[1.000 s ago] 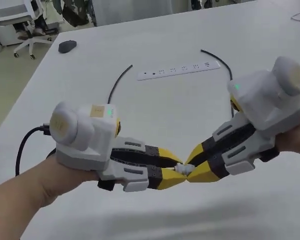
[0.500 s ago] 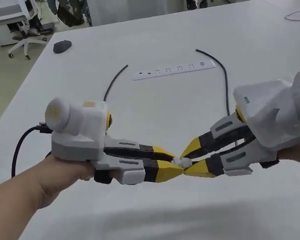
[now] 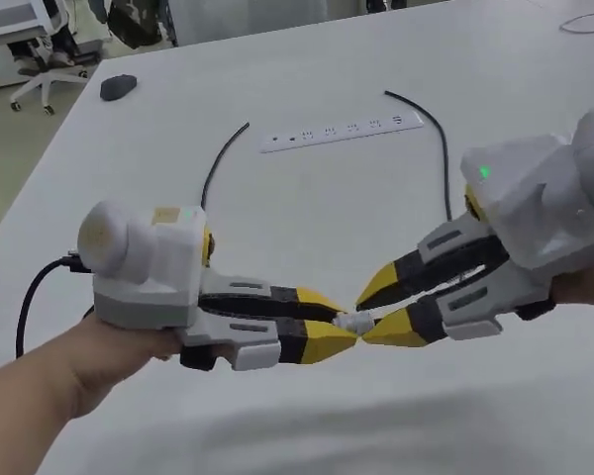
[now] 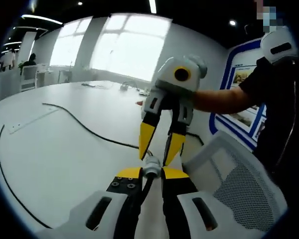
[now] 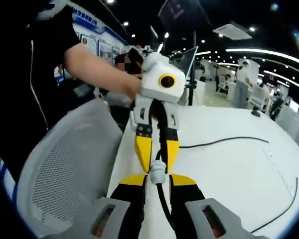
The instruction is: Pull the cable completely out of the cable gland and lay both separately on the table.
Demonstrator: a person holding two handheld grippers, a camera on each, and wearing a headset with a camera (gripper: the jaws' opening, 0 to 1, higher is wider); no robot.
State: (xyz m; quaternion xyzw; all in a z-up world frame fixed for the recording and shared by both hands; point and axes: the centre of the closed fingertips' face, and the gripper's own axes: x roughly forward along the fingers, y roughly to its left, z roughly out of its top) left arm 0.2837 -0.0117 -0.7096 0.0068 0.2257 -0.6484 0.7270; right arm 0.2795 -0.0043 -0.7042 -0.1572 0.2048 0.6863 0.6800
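Jaws of the left gripper and the right gripper meet tip to tip. Both are clenched on the white cable gland, which is held in the air above the bench. The black cable is threaded through the gland and runs back between the right jaws. Compared with one second earlier, the right gripper lies at a flatter angle; the tip-to-tip grip on the gland is unchanged.
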